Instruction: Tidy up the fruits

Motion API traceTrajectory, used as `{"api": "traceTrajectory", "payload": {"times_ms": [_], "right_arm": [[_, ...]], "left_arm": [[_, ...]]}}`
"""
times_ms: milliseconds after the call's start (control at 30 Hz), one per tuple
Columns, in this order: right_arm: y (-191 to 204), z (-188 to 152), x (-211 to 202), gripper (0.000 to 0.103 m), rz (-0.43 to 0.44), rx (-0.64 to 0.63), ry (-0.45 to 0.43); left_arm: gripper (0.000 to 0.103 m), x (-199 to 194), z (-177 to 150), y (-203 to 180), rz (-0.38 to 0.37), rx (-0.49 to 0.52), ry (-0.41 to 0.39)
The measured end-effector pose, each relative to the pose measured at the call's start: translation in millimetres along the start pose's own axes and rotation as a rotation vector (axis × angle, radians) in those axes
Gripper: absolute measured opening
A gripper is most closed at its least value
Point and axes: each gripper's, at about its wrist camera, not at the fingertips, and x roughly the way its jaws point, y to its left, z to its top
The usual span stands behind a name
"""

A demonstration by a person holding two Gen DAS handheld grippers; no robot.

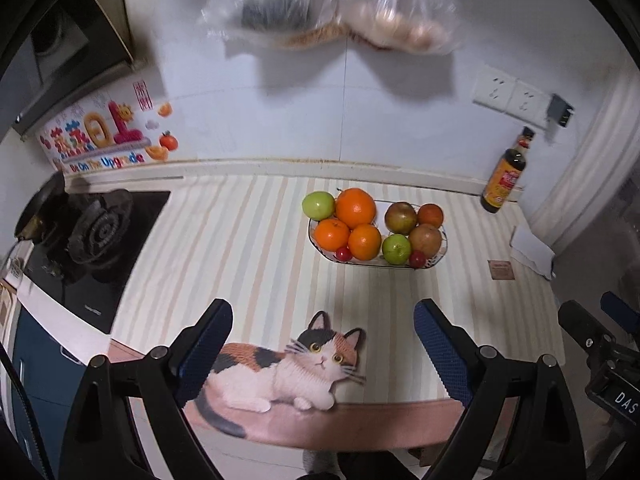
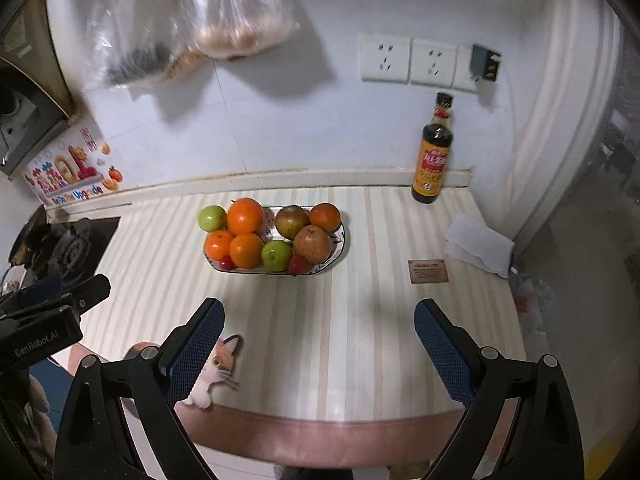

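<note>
An oval white dish on the striped counter holds several fruits: oranges, green apples, brownish apples and small red fruits. My left gripper is open and empty, hovering over the counter's near edge well short of the dish. My right gripper is open and empty too, near the front edge, to the right of the dish. Each gripper shows at the edge of the other's view.
A dark sauce bottle stands at the back right by the wall sockets. A gas hob lies to the left. A cat picture marks the counter's front. White paper and a small brown card lie at the right. Plastic bags hang on the wall.
</note>
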Motion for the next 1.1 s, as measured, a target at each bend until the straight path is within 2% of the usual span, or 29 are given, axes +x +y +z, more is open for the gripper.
{"api": "traceTrajectory", "payload": {"times_ms": [167, 367, 533, 800, 1100], "right_arm": [[17.6, -27.5, -55.3, 0.098, -0.016, -0.008, -0.059], [36.5, -56.8, -119.4, 0.098, -0.023, -0.017, -0.122], [43.4, -69.2, -157.2, 0.098, -0.019, -0.032, -0.164], [37.1, -81.4, -195.7, 0.099, -0.01, -0.036, -0.199], [21.9, -81.4, -203.1, 0.099, 0.024, -0.035, -0.193]], "left_arm": [[0.093, -46.0, -18.5, 7.2, 0.001, 0.032, -0.063], [0.093, -87.3, -40.0, 11.9, -0.023, 0.047, -0.101], [0.093, -115.9, -55.5, 12.1, -0.039, 0.043, -0.127], [0.093, -147.4, -67.2, 7.8, -0.053, 0.028, -0.163], [0.093, -156.4, -74.2, 0.2, -0.04, 0.012, -0.172]]}}
